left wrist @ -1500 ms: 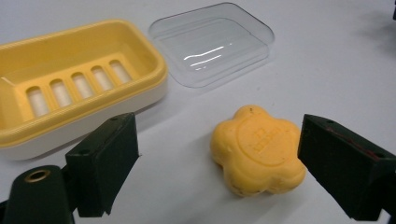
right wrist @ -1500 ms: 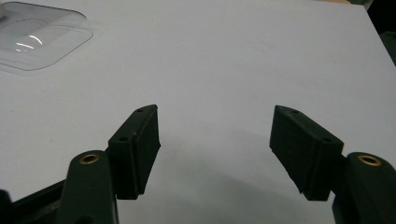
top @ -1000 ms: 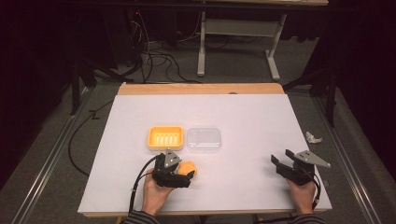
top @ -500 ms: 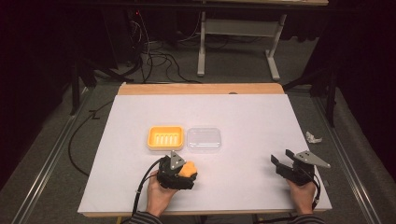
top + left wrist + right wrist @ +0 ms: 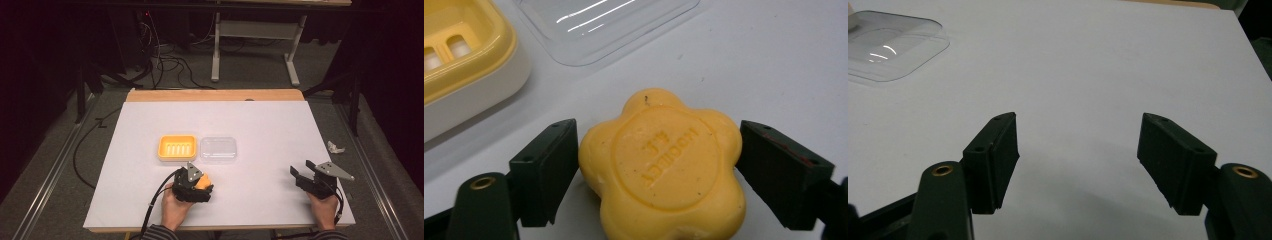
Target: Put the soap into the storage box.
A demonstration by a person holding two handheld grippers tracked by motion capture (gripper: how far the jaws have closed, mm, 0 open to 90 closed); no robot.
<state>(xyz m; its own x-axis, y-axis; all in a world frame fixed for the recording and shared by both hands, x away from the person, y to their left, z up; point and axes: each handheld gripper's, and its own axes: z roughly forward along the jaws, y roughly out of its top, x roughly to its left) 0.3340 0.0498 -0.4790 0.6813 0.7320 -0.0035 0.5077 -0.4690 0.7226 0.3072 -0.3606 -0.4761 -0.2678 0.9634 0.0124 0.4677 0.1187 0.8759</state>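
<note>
Soap (image 5: 663,165): yellow, flower-shaped, embossed disc on top, lying on the bench (image 5: 260,120) between the closing jaws of the left hand-held gripper (image 5: 659,165), pads touching its sides. Yellow dish (image 5: 177,147) and clear lid (image 5: 218,148) just beyond. Right hand-held gripper (image 5: 1078,160) released, well apart.

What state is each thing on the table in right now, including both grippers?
Flower-shaped yellow soap bar: flat on the table, between the left jaws.
Left gripper: jaws just closed in, both pads at the soap's sides.
Right gripper: open, empty.
Yellow soap dish: empty.
Clear plastic lid: off, beside the dish.
</note>
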